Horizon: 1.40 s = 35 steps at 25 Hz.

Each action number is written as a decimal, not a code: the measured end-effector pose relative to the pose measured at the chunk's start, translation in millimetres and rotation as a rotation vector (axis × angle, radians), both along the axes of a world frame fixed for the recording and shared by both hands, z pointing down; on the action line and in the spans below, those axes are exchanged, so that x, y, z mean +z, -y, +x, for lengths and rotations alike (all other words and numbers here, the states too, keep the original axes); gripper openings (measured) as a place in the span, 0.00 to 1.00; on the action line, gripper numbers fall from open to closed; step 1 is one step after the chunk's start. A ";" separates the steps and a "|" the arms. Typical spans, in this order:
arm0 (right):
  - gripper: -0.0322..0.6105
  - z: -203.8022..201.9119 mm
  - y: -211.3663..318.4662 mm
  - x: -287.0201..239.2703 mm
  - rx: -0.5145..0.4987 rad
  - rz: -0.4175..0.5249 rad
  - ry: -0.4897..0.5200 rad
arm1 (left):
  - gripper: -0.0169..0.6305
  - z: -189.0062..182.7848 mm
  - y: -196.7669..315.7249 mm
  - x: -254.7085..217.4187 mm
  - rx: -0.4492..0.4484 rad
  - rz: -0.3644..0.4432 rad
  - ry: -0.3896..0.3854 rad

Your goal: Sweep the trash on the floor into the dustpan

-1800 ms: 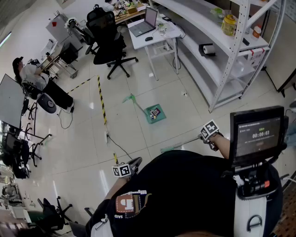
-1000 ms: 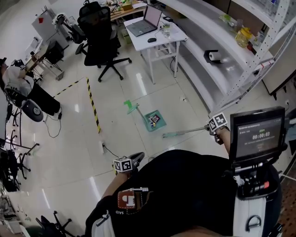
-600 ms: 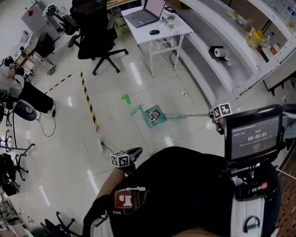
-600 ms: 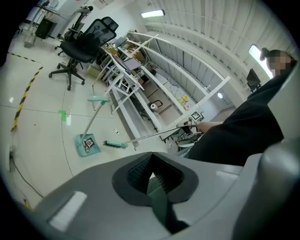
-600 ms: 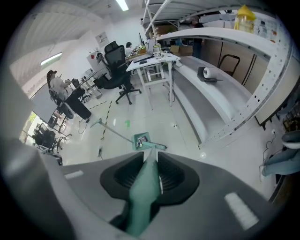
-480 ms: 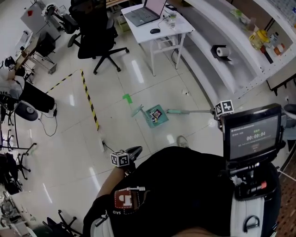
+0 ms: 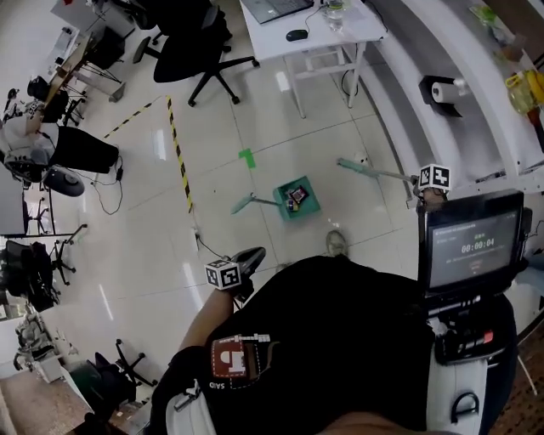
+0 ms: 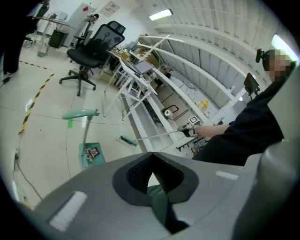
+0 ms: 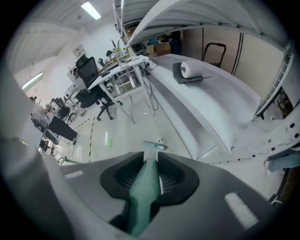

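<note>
The green dustpan (image 7: 299, 197) stands on the floor with small bits of trash in it, its handle (image 7: 243, 204) pointing left. My right gripper (image 7: 416, 183) is shut on the green broom's stick (image 9: 146, 180). The broom head (image 7: 349, 164) hangs right of the dustpan, apart from it, near the shelf foot. My left gripper (image 7: 241, 262) is low at my side, well away from the dustpan. Its jaws (image 8: 152, 180) are shut on a short dark green piece that I cannot identify. In the left gripper view the dustpan (image 8: 89, 154) stands with its handle upright.
A white shelf rack (image 7: 442, 51) with a paper roll (image 7: 438, 89) runs along the right. A white desk (image 7: 310, 21) and a black office chair (image 7: 204, 42) stand at the back. A yellow-black tape line (image 7: 179, 157) and a cable (image 7: 212, 249) cross the floor. My shoe (image 7: 336, 243) is near the dustpan.
The broom head was at the dustpan's mouth, then swung away to the right and back toward the shelf. I have stepped closer to the dustpan. The left gripper stayed at my side.
</note>
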State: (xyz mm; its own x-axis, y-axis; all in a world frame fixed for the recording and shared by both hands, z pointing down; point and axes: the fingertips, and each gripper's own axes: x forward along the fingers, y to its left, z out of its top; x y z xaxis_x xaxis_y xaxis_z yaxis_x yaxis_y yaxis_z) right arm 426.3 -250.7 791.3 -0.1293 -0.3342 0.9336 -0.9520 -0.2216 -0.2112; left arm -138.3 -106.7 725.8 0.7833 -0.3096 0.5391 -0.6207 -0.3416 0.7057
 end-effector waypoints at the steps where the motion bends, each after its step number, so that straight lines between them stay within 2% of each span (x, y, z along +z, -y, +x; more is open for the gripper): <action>1: 0.19 8.4 8.2 5.0 0.017 0.004 -0.001 | 0.02 12.0 2.7 -0.1 0.037 0.001 0.006; 5: 0.19 27.0 19.6 5.8 0.101 0.037 -0.031 | 0.02 42.7 6.3 1.5 0.183 -0.004 0.036; 12: 0.19 29.0 30.1 32.0 0.220 0.049 -0.096 | 0.02 68.5 15.9 8.9 0.252 -0.048 -0.023; 17: 0.19 25.6 32.3 57.3 0.265 0.067 -0.161 | 0.02 52.9 15.2 4.2 0.238 -0.057 -0.039; 22: 0.19 15.7 27.5 85.7 0.268 0.052 -0.201 | 0.02 23.5 3.2 2.1 0.195 -0.078 -0.019; 29: 0.19 -35.5 4.8 121.0 0.236 -0.013 -0.144 | 0.02 -7.7 -3.9 12.4 0.122 -0.090 -0.012; 35: 0.19 -61.3 -28.8 121.4 0.262 -0.066 -0.097 | 0.02 -5.6 -6.0 5.9 0.107 -0.054 -0.049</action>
State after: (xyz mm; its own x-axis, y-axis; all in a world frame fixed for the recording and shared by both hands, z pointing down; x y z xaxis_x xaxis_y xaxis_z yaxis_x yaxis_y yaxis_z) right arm 365.0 -221.9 912.7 0.0443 -0.2822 0.9583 -0.8754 -0.4731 -0.0988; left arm -143.9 -100.7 731.7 0.8363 -0.1940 0.5128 -0.5467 -0.3646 0.7538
